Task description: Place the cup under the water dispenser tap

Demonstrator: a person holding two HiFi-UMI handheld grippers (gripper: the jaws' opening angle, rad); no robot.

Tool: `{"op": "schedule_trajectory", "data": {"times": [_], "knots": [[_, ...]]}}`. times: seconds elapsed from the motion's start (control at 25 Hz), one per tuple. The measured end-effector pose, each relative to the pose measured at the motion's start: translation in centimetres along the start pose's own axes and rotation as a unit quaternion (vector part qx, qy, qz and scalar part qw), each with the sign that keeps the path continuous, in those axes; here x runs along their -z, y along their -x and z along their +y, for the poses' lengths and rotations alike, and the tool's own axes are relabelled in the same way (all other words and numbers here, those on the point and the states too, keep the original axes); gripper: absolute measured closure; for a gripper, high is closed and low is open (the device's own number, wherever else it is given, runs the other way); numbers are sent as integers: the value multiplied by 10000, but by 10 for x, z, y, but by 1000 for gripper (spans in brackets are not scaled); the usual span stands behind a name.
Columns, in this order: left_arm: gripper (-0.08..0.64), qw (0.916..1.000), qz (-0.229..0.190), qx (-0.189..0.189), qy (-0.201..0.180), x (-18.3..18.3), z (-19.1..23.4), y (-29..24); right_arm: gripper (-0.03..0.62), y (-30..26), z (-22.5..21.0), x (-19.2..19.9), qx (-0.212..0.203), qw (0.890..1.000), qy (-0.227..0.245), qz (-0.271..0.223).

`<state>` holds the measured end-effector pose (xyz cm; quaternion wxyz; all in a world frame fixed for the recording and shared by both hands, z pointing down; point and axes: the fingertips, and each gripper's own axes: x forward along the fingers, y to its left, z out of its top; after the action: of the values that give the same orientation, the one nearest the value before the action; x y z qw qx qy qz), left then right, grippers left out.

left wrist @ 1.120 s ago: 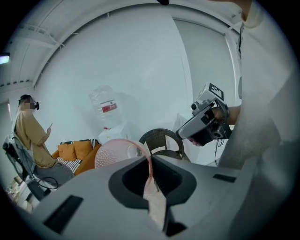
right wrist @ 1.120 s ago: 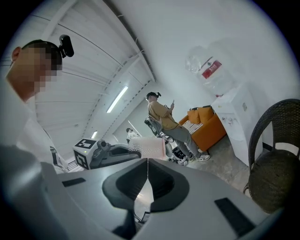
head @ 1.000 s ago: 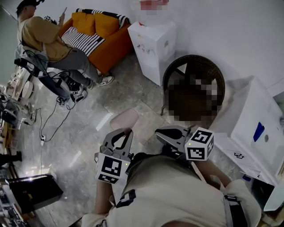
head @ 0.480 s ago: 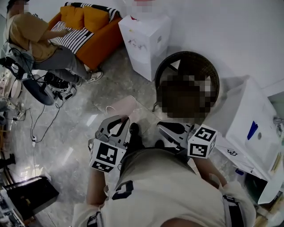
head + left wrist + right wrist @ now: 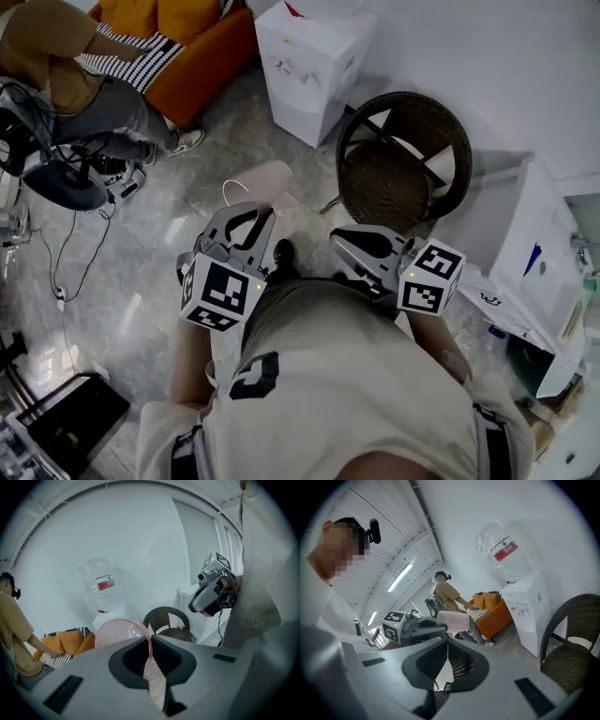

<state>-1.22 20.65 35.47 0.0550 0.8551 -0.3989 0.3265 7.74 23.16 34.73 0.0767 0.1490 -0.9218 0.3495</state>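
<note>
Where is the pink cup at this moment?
Head view, left of centre: the pink cup is held by its rim in the left gripper, short of the water dispenser, with the wicker chair to its right.

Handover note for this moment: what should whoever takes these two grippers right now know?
Left gripper: shut on the pink cup, pinching its side wall at the rim, cup in the air.
Right gripper: shut, empty.
Water dispenser: ahead, next to the wicker chair; the cup is well short of it.
Done: cup picked up.
Left: carry it over and set it in place at the dispenser.
</note>
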Motion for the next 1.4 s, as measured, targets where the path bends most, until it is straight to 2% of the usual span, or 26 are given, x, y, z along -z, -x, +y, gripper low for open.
{"op": "schedule_trajectory", "data": {"times": [0.36, 0.6, 0.8, 1.0, 1.16, 1.28, 1.4], "knots": [[491, 9993, -130, 255, -257, 24, 61, 4, 565, -54, -7, -19, 453, 9983, -275, -227], [491, 9998, -21, 191, -103, 46, 94, 2, 565, -96, -6, -20, 398, 9988, -274, 94], [491, 9997, -63, 223, -83, 44, 105, -6, 565, -110, -10, -22, 329, 9987, -261, 297], [491, 9993, 153, 253, -236, 38, 108, -28, 565, -114, -36, -39, 221, 9981, -560, 143], [491, 9985, 387, 250, -286, 31, 122, -52, 565, -124, -59, -61, 21, 9983, -561, 135], [491, 9971, 636, 224, -364, 25, 135, -78, 565, -122, -85, -79, -29, 9983, -567, 89], [491, 9929, 1001, 150, -626, 23, 147, -102, 565, -112, -111, -94, -31, 9980, -635, 4]]}}
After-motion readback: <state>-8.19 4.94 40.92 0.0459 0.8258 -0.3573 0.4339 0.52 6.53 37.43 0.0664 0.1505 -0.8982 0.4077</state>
